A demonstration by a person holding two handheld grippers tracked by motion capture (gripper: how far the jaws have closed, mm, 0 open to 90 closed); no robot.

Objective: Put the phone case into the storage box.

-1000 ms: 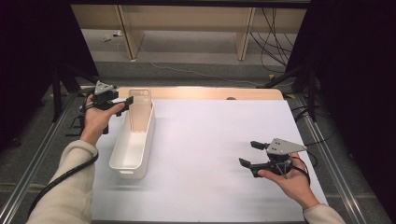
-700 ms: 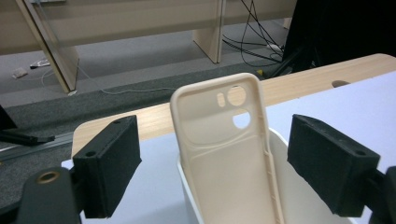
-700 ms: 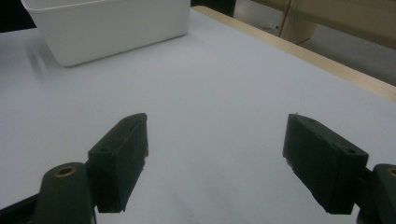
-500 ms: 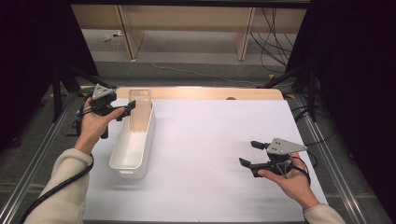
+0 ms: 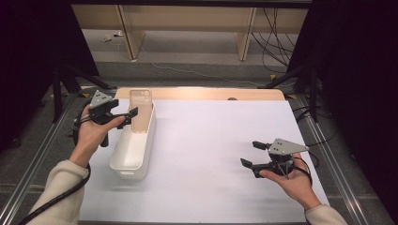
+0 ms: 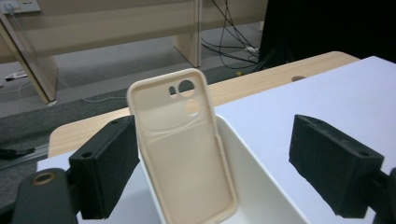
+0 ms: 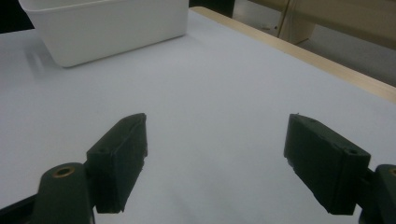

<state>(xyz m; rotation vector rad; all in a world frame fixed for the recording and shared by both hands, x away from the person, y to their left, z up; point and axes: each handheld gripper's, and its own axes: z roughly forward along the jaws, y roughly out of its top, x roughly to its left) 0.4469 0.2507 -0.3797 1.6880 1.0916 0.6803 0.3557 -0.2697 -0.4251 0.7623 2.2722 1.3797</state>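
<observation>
A cream phone case stands upright against the far end of a white bin on the left of the table. My left gripper sits just left of the case, open. Its jaws have just been opening. In the left gripper view the case stands between the spread jaws of my left gripper, with no pad pressing on it, inside the bin. My right gripper hovers open over the table's right side. In the right gripper view my right gripper holds nothing.
A white sheet covers the table, with a wooden strip along the far edge. Metal rails run down both sides. Cables lie on the floor beyond. The bin lies far ahead of the right gripper.
My left gripper has drawn back leftward from the phone case with its jaws spread wider. The case stays upright in the bin. The right hand has not moved.
</observation>
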